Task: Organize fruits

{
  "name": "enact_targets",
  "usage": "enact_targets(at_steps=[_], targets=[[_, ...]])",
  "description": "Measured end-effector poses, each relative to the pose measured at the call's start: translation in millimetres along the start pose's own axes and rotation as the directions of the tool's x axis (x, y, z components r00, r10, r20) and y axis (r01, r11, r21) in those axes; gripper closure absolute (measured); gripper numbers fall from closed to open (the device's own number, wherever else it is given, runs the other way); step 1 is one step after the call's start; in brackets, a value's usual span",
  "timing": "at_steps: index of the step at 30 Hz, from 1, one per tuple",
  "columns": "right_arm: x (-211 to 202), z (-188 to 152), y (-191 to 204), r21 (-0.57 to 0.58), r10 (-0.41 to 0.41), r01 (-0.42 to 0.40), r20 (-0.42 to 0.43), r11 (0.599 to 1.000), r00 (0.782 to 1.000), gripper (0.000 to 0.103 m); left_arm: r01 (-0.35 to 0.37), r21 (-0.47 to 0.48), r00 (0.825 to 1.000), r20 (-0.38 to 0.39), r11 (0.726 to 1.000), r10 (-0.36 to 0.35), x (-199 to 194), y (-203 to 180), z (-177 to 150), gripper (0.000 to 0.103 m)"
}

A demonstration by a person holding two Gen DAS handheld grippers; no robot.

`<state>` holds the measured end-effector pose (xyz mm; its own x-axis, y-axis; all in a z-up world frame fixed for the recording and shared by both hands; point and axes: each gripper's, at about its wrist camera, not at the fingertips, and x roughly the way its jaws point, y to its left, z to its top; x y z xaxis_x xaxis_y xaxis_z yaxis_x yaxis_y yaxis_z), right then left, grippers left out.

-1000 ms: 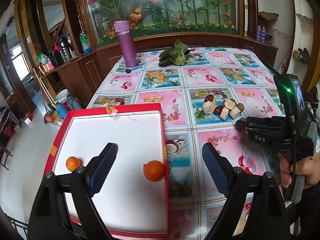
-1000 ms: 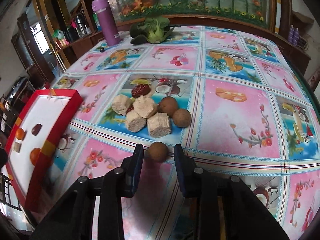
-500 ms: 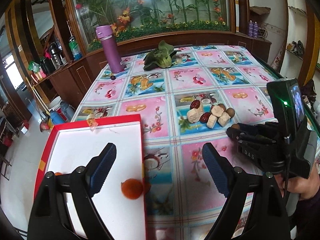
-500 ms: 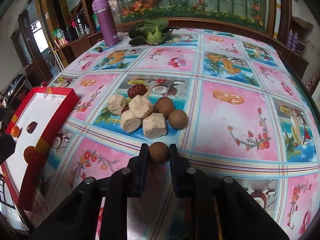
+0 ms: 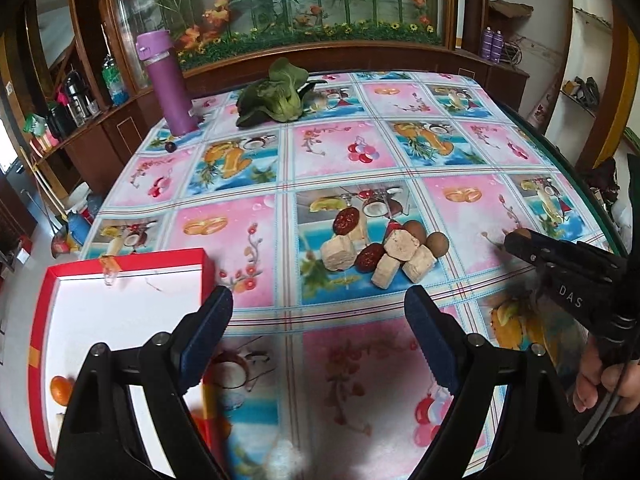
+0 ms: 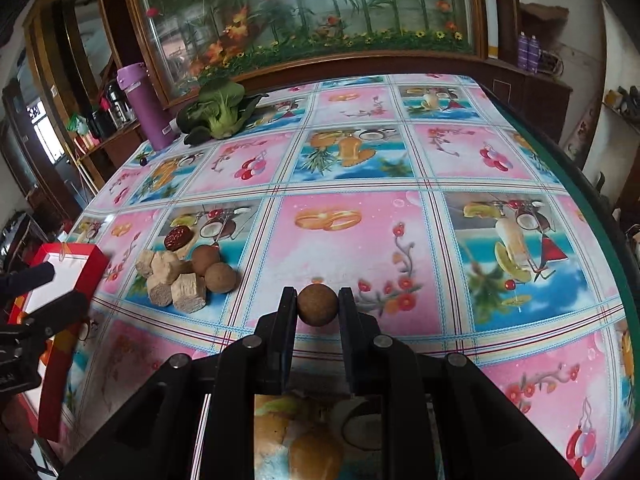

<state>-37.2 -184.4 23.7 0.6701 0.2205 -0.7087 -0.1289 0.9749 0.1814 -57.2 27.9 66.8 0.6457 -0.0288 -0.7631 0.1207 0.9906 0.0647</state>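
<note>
Lifted brown fruit (image 6: 317,305) in right gripper (image 6: 317,308) jaws, "DAS" label

table (image 5: 332,160) | red tray (image 5: 44,292) | fruit pile (image 5: 384,248) | greens (image 5: 272,100) | purple flask (image 5: 168,84)

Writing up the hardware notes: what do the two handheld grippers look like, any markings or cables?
Both are black plastic with silver pivot screws. The left gripper has broad fingers with dark blue ribbed pads. The right gripper has narrow flat black fingers; from the left wrist view its body bears white "DAS" lettering, and a thin dark cable runs down past the bare hand on its grip.
</note>
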Motion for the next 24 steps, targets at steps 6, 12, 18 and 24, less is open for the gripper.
enact_targets(at_steps=[6,12,18,24], targets=[[-4,1,-1,0.024,0.042,-0.043,0.013,0.999,0.999,0.084,0.040,0.013,0.999,0.008,0.999,-0.040,9,0,-4,0.015],[1,4,-11,0.076,0.054,-0.053,-0.003,0.996,0.999,0.084,0.082,0.036,0.996,0.042,0.996,-0.084,18,-3,-8,0.015],[0,5,-13,0.090,0.070,-0.069,-0.002,0.994,0.998,0.084,0.089,0.067,0.996,0.004,0.994,-0.089,34,-17,-7,0.015],[1,6,-14,0.100,0.085,-0.084,-0.010,0.991,0.996,0.084,0.089,0.078,0.995,-0.043,0.993,-0.086,52,-25,-4,0.032]])
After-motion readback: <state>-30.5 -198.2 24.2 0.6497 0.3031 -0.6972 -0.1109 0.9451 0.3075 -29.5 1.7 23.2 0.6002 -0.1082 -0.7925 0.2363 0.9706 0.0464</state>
